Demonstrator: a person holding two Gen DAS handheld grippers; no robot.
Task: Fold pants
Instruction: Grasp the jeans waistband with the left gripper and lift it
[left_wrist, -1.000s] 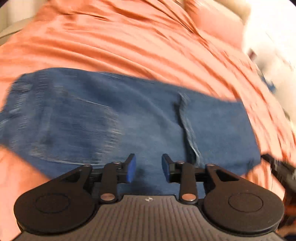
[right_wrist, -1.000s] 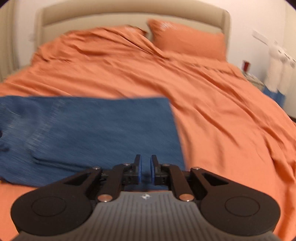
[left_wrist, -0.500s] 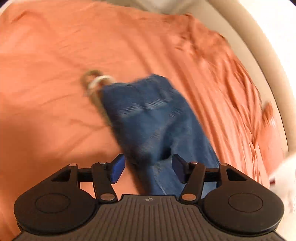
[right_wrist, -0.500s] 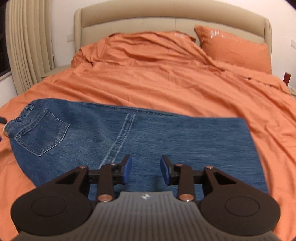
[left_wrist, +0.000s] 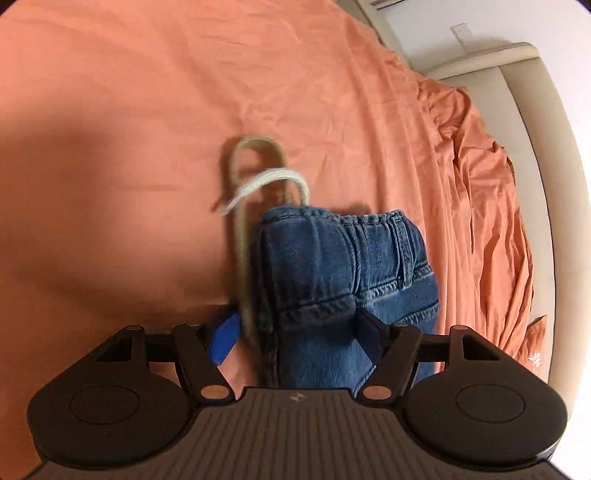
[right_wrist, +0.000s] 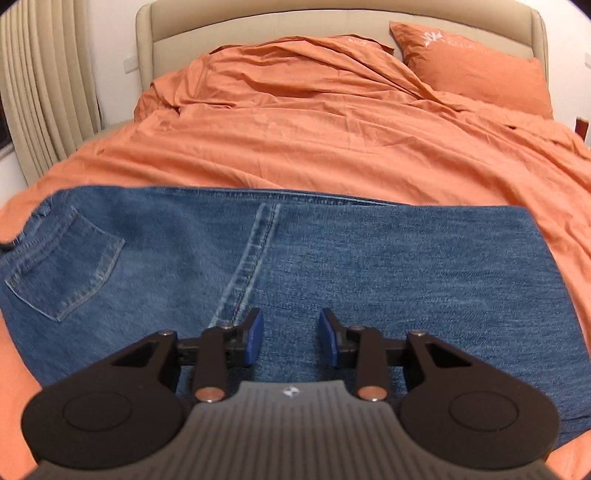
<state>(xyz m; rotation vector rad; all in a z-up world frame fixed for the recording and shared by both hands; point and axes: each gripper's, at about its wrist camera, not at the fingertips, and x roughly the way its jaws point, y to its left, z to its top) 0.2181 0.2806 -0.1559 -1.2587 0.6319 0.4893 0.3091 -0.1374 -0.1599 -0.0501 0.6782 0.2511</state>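
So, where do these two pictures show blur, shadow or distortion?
Left wrist view: the drawstring is smeared by motion, and a dark shadow covers the orange sheet at left. Right wrist view: fairly sharp, but fisheye bends the headboard; the jeans look slightly soft.

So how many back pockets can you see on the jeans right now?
1: a back pocket near the waistband end of the jeans, left in the right wrist view. Another may be hidden in the fold.

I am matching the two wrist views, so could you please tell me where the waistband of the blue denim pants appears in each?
Left wrist view: the waistband of the blue denim pants sits at centre, just beyond the open left fingers.
Right wrist view: it lies at the far left edge, beside the back pocket.
Shared landmark: the orange bedsheet.
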